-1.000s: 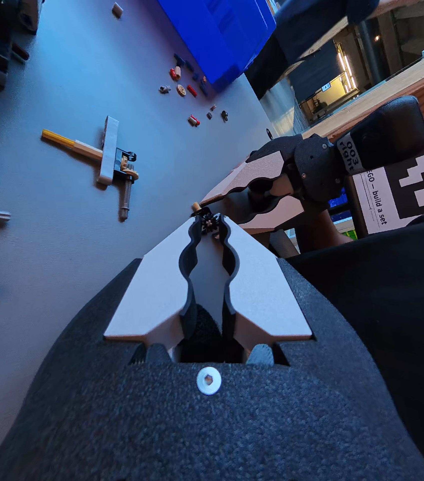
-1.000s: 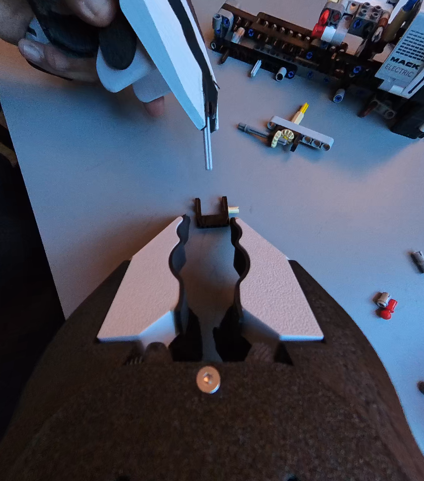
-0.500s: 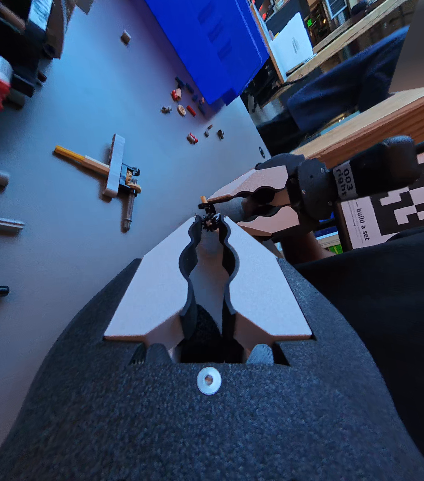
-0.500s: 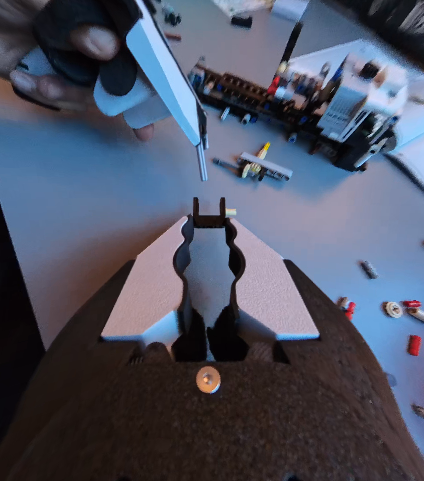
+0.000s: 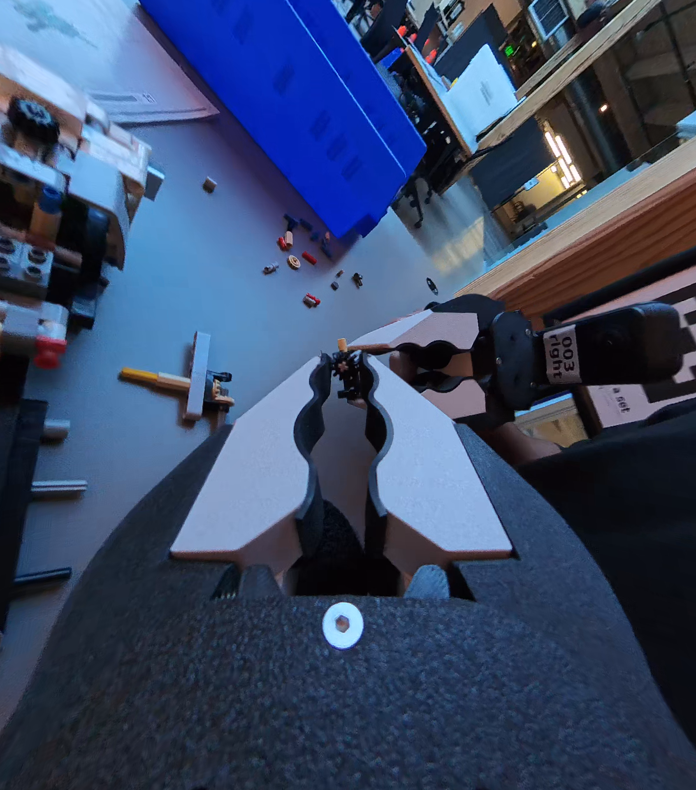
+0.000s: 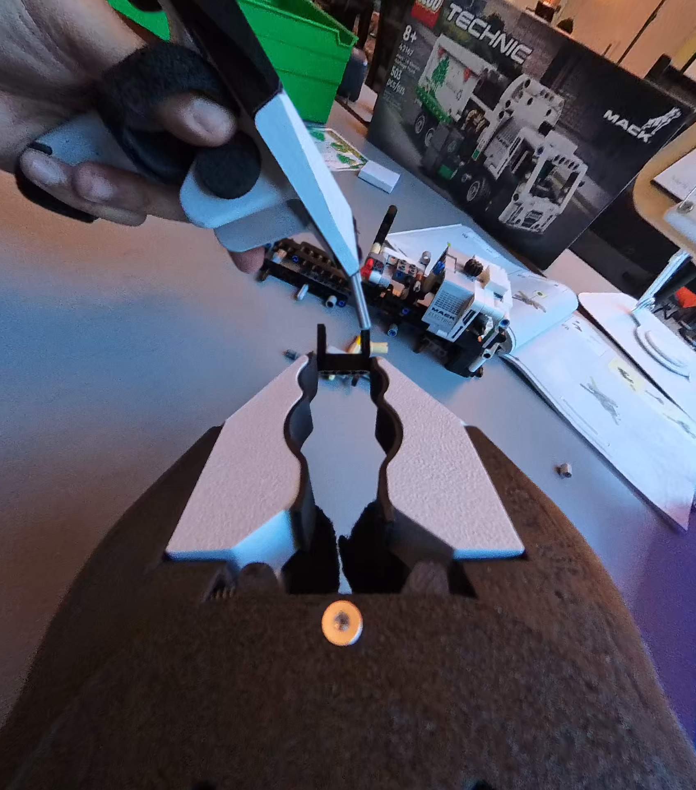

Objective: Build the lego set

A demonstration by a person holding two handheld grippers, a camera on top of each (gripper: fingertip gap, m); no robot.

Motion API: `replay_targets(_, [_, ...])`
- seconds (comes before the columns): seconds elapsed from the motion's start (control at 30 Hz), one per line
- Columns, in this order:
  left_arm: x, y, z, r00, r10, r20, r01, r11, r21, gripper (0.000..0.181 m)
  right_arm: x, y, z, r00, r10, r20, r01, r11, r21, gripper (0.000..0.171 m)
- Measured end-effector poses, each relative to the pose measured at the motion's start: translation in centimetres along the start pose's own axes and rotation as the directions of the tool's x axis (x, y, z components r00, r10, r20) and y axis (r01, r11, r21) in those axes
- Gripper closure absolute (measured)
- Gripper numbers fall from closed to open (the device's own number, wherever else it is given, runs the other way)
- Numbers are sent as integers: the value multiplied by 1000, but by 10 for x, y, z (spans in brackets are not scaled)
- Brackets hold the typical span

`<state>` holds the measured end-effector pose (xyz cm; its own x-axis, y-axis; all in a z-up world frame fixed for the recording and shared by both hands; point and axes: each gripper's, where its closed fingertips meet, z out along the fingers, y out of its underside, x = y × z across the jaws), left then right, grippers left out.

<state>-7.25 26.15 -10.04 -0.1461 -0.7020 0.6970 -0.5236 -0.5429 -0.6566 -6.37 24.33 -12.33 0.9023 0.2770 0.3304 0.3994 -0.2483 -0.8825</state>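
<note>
The right gripper (image 6: 343, 363) is clamped on a black U-shaped bracket (image 6: 340, 357), its two prongs pointing away from the tips and a tan pin (image 6: 376, 348) poking out of the right-hand prong. The left gripper (image 6: 357, 273) is pinched tight on a grey axle (image 6: 362, 310), and here's the change: a second ago that axle hung well above the bracket, now its tip is right down at the right-hand prong, touching or all but. Whether it has entered the hole, I can't tell. From the left gripper's own view the axle is seen end-on, with the bracket just past its tips. That looks like the insertion starting, so alignment matters now. Further out beyond both tips sits the half-built truck (image 6: 444, 299), with the small beam assembly (image 5: 199, 378) off to the left gripper's left and loose pieces (image 5: 295, 260) near the blue bin (image 5: 295, 107).
</note>
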Motion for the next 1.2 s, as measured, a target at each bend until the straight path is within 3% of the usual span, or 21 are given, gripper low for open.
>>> replay_targets(0.13, [2,-9,3,998,55,41,-55,998,-6,171,5,-5,3,999,-9,-31,10,1000,26,148])
replay_targets(0.53, [4,-24,-2,1000,27,5,-28,998,53,171,19,-8,1,996,-10,-93,17,997,69,148])
replay_targets(1.03, [0,-6,5,992,91,90,-85,993,-79,171,16,-13,-2,996,-28,-82,36,995,94,148])
replay_targets(1.2, [4,-2,5,996,72,48,-66,991,-113,171,12,-13,-3,996,-55,-72,62,993,96,148])
